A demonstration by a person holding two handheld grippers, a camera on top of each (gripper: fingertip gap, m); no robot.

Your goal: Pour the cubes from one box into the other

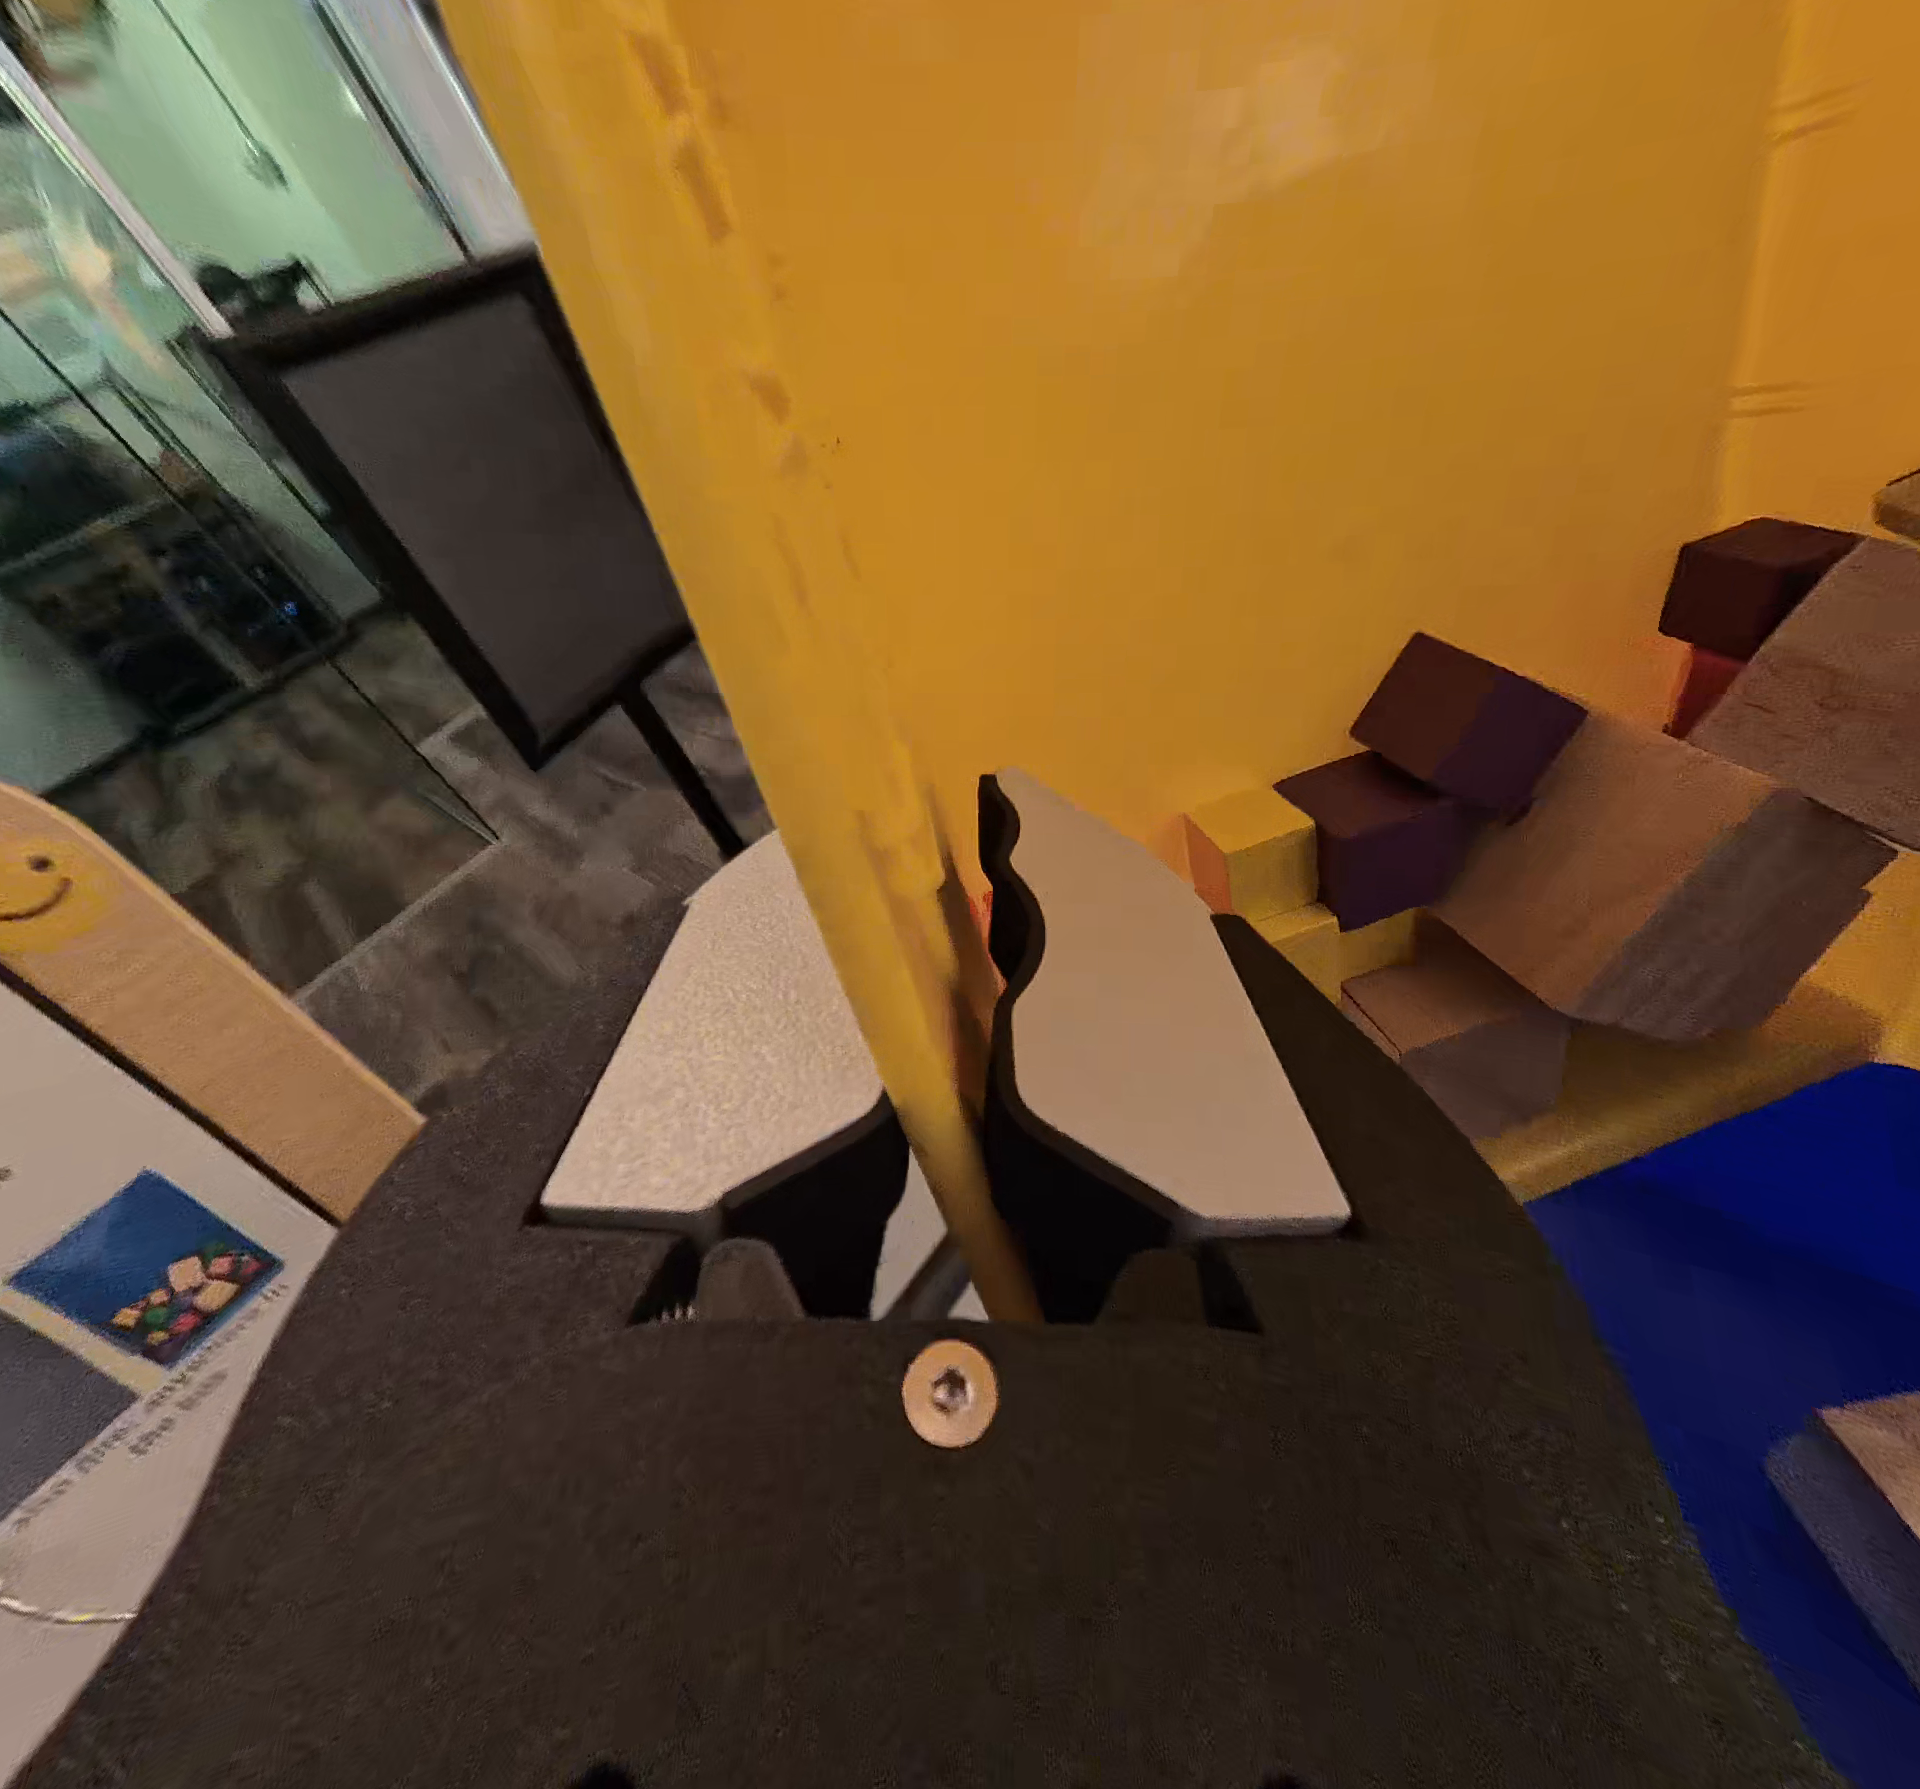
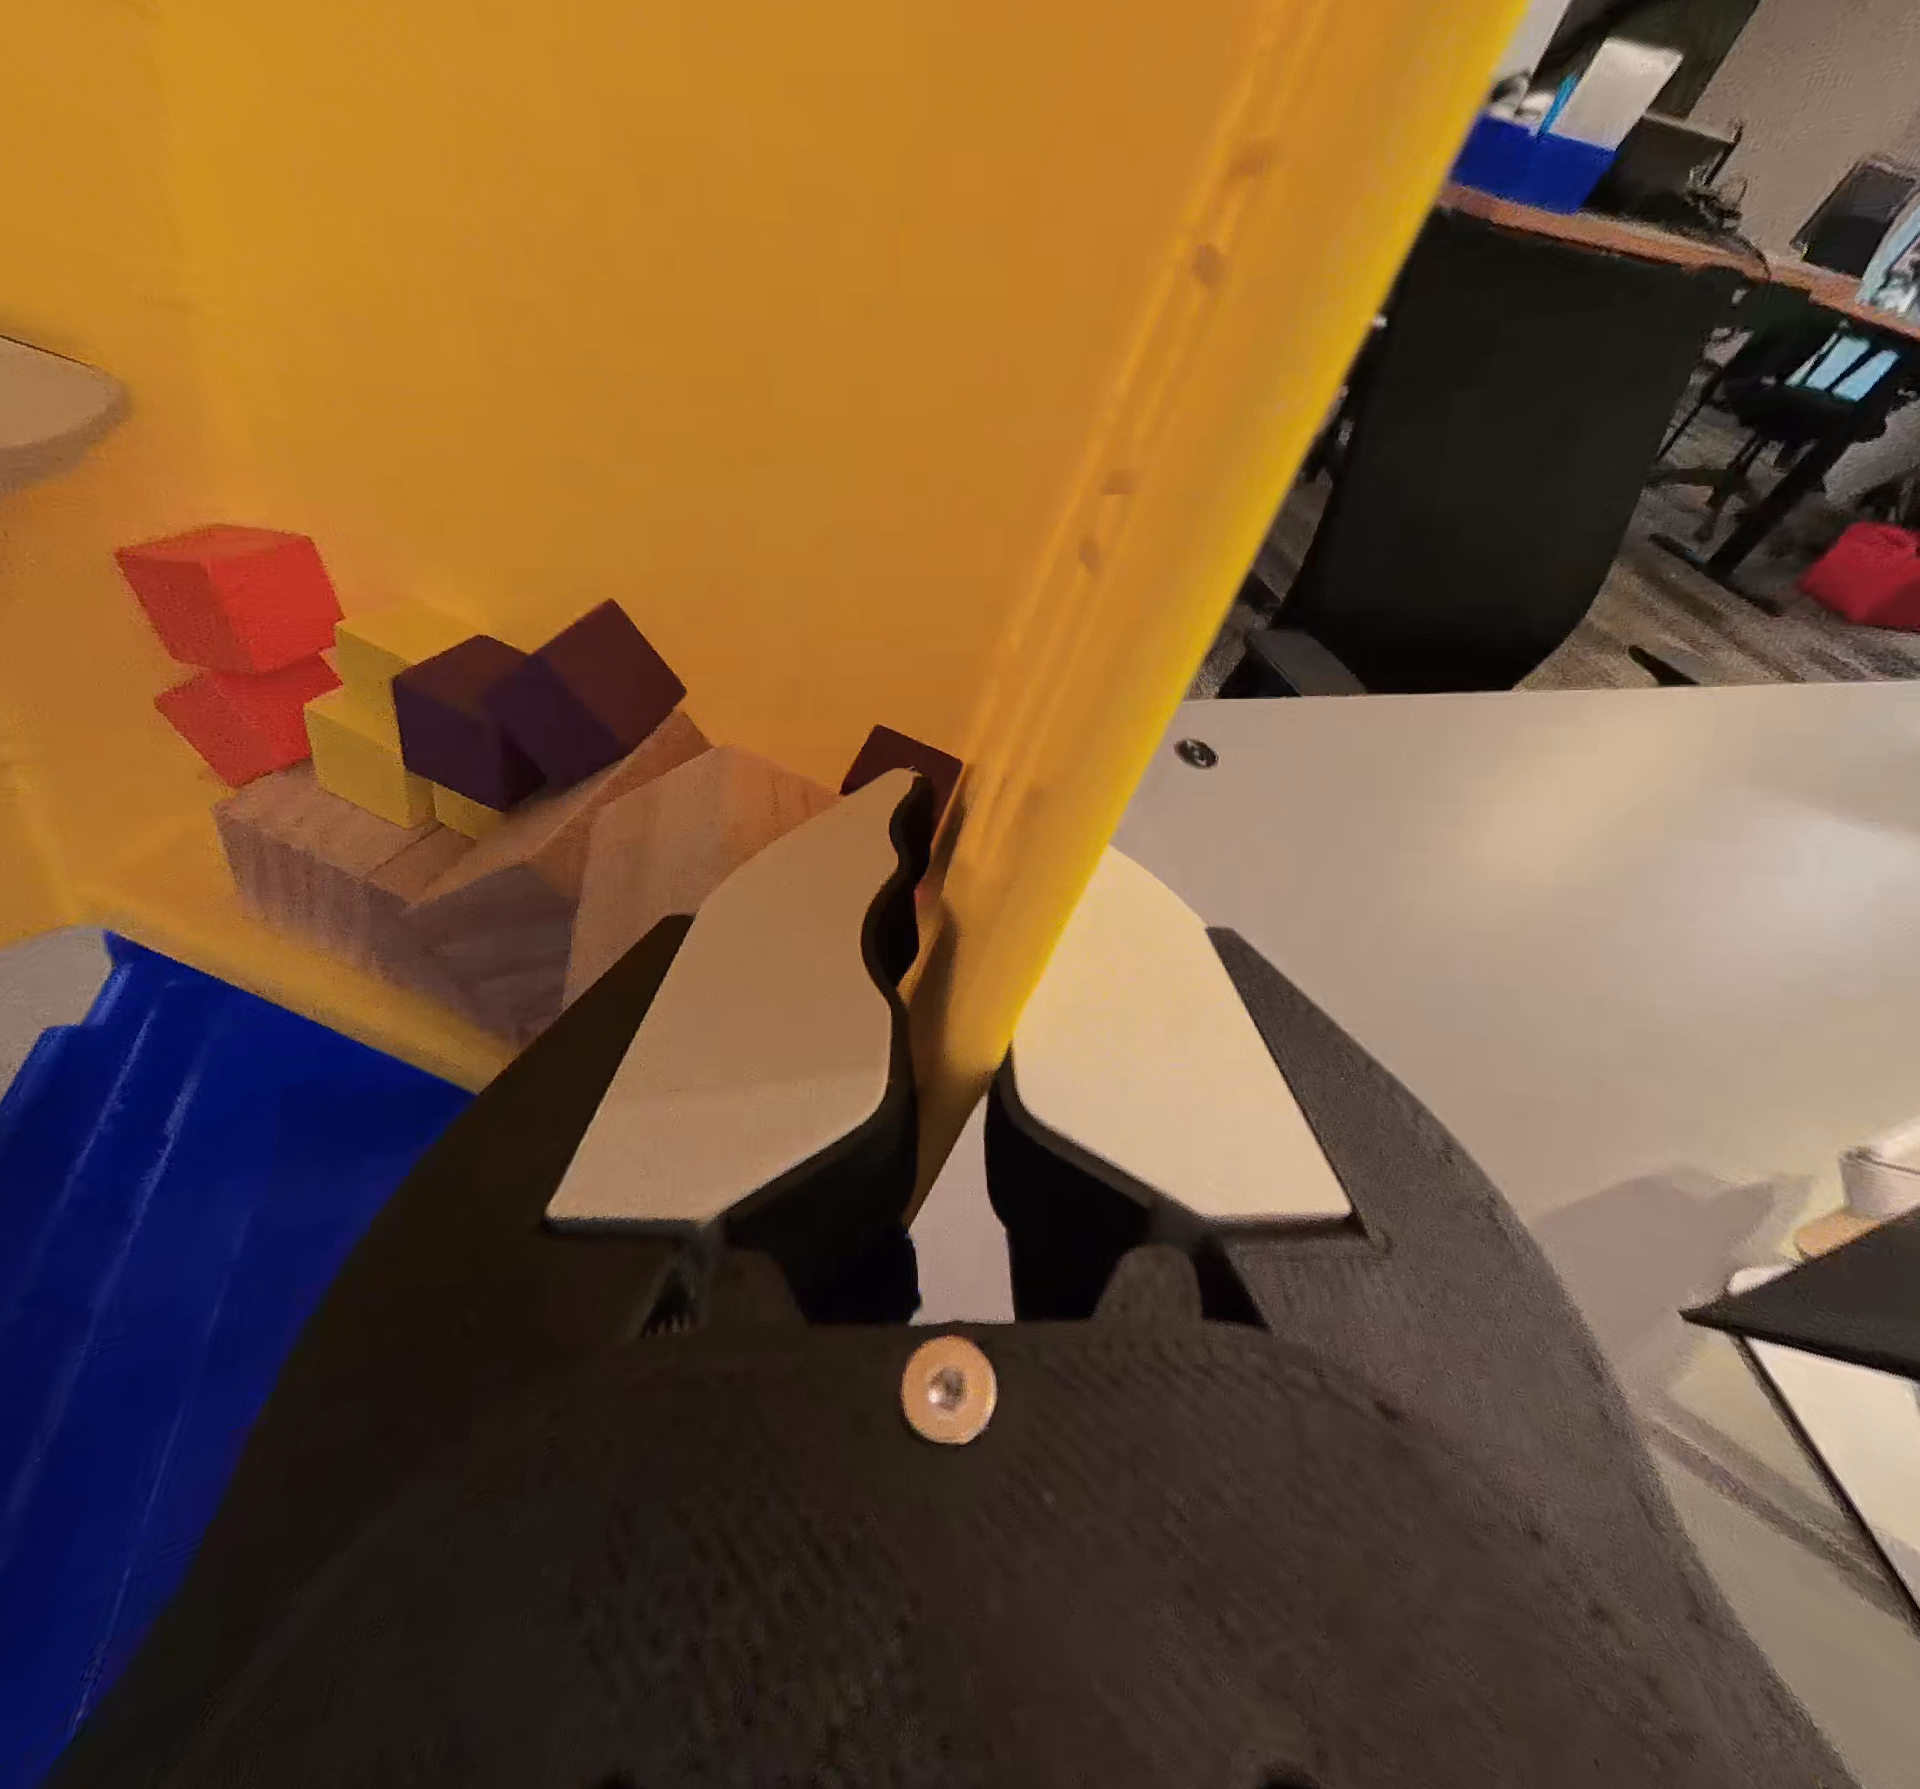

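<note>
A yellow box (image 1: 1195,285) is tilted steeply, its inside facing both cameras. My left gripper (image 1: 951,866) is shut on its left wall. My right gripper (image 2: 940,835) is shut on its right wall (image 2: 1091,596). Inside it, several cubes are piled at the low edge: purple cubes (image 1: 1455,742), yellow cubes (image 1: 1262,851) and bare wooden blocks (image 1: 1652,918). The right wrist view shows the same pile with red cubes (image 2: 234,596), yellow cubes (image 2: 364,752), purple cubes (image 2: 530,711) and wooden blocks (image 2: 416,898). A blue box (image 1: 1745,1324) lies just under the yellow box's low edge, also in the right wrist view (image 2: 187,1220). A wooden block (image 1: 1860,1500) lies in it.
A white table (image 2: 1507,908) carries the boxes. A cardboard box (image 1: 177,991) and a printed sheet (image 1: 125,1324) lie at the left. A black chair (image 2: 1486,451) and desks stand beyond the table at right. A black board on a stand (image 1: 457,503) stands before glass walls at left.
</note>
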